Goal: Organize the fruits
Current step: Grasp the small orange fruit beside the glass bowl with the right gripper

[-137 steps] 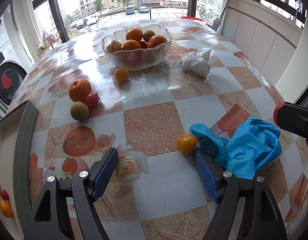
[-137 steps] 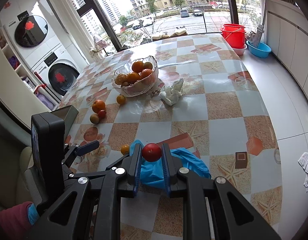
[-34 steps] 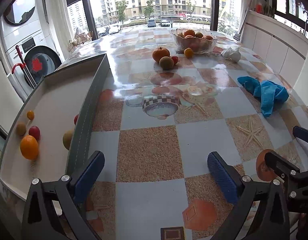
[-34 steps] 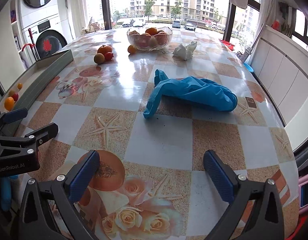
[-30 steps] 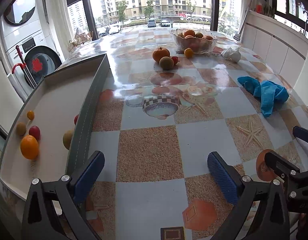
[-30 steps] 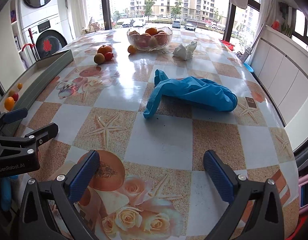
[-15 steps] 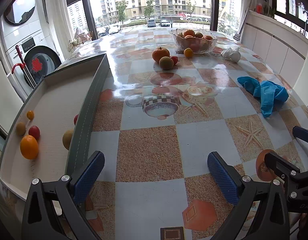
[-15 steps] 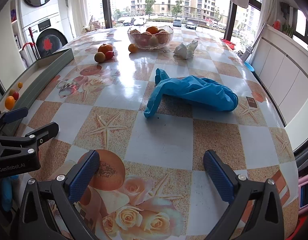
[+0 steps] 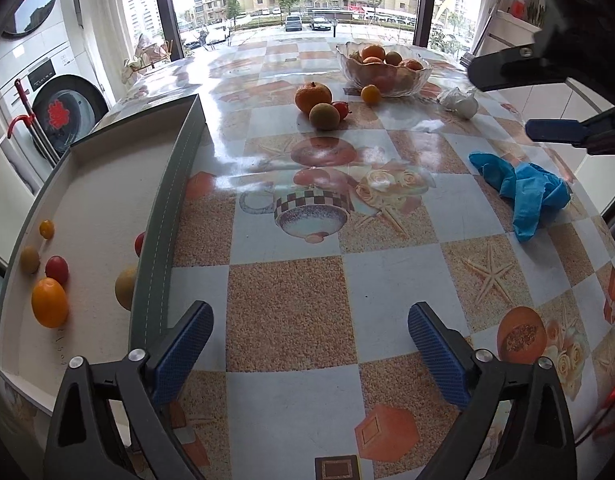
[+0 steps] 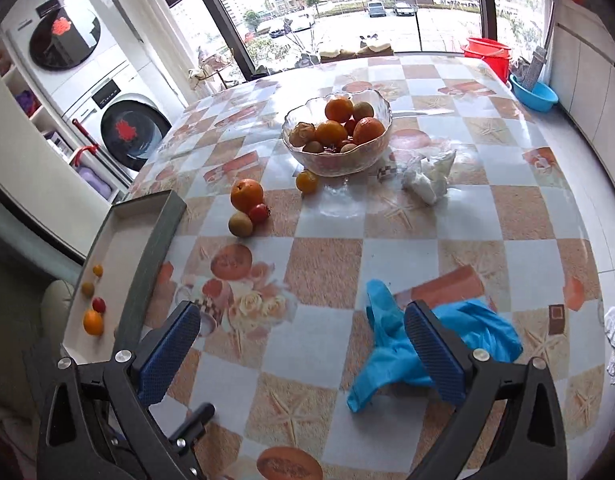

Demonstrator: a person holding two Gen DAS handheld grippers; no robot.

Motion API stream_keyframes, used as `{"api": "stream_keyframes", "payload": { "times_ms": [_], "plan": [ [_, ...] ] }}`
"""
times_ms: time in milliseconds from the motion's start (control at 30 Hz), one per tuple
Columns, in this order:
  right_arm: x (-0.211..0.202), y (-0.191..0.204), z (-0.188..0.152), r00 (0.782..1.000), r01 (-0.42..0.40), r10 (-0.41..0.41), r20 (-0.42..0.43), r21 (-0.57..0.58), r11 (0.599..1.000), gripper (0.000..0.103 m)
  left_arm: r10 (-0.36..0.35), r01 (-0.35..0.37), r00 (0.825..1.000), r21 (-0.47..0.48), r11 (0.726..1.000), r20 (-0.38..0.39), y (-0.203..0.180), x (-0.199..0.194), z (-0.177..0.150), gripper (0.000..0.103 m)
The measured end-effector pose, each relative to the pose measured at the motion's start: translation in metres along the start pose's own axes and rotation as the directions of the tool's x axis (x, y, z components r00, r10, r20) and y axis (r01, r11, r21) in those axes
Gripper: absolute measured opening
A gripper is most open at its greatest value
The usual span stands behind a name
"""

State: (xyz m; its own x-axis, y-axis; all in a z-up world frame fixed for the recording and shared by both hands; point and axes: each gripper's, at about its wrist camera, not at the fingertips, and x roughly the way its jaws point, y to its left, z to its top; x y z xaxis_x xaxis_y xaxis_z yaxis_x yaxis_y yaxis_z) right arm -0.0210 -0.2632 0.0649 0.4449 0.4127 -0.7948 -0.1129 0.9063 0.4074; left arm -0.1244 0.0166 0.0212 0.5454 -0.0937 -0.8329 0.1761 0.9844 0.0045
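A glass bowl (image 9: 383,68) (image 10: 337,136) of oranges and brownish fruits stands far down the table. In front of it lie a large orange (image 9: 312,96) (image 10: 246,195), a brown fruit (image 9: 324,116), a red one (image 9: 341,108) and a small orange (image 9: 370,93). The grey tray (image 9: 107,200) (image 10: 151,256) on the left holds several fruits, among them an orange (image 9: 49,302). My left gripper (image 9: 307,320) hangs over the near tabletop, its jaws closing with nothing between them. My right gripper (image 10: 303,316) is raised above the table, jaws also closing on nothing; it shows as a dark shape (image 9: 547,100) at upper right.
A blue glove (image 9: 523,192) (image 10: 467,332) lies at the right, partly behind my right finger. A crumpled white bag (image 9: 459,102) (image 10: 427,176) sits beside the bowl. Washing machines stand left of the table; a red bucket (image 10: 487,50) and blue basin (image 10: 533,94) are on the floor.
My right gripper rose and swung over the table, moving from lower right to upper right in the left wrist view. Both pairs of jaws narrowed slightly. The left gripper stayed put.
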Motion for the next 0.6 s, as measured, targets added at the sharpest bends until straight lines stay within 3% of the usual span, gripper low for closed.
{"api": "stream_keyframes", "payload": {
  "times_ms": [133, 233, 500, 533, 567, 600],
  "plan": [
    [0.046, -0.003, 0.031, 0.999, 0.019, -0.016, -0.033, 0.100, 0.995, 0.076, -0.038, 0.039, 0.999, -0.024, 0.999, 0.024, 0.009, -0.013, 0.022, 0.089],
    [0.076, 0.003, 0.042, 0.997, 0.074, -0.070, -0.041, 0.110, 0.991, 0.070, -0.035, 0.037, 0.998, -0.030, 0.999, 0.052, 0.014, -0.018, 0.039, 0.089],
    [0.115, 0.029, 0.070, 0.981, 0.190, -0.194, 0.032, 0.102, 0.976, 0.066, 0.005, -0.003, 0.999, -0.052, 0.999, 0.035, 0.025, 0.002, 0.063, 0.089],
    [0.117, 0.031, 0.071, 0.978, 0.203, -0.207, 0.037, 0.089, 0.975, 0.057, 0.005, -0.003, 0.999, -0.055, 0.999, 0.032, 0.026, 0.004, 0.064, 0.089],
    [0.119, 0.034, 0.070, 0.977, 0.204, -0.207, 0.043, 0.075, 0.976, 0.038, 0.005, -0.004, 0.999, -0.057, 0.998, 0.031, 0.027, 0.006, 0.065, 0.089],
    [0.119, 0.035, 0.067, 0.977, 0.204, -0.207, 0.045, 0.063, 0.977, 0.029, 0.006, -0.004, 1.000, -0.058, 0.998, 0.031, 0.028, 0.008, 0.067, 0.089]
  ]
}}
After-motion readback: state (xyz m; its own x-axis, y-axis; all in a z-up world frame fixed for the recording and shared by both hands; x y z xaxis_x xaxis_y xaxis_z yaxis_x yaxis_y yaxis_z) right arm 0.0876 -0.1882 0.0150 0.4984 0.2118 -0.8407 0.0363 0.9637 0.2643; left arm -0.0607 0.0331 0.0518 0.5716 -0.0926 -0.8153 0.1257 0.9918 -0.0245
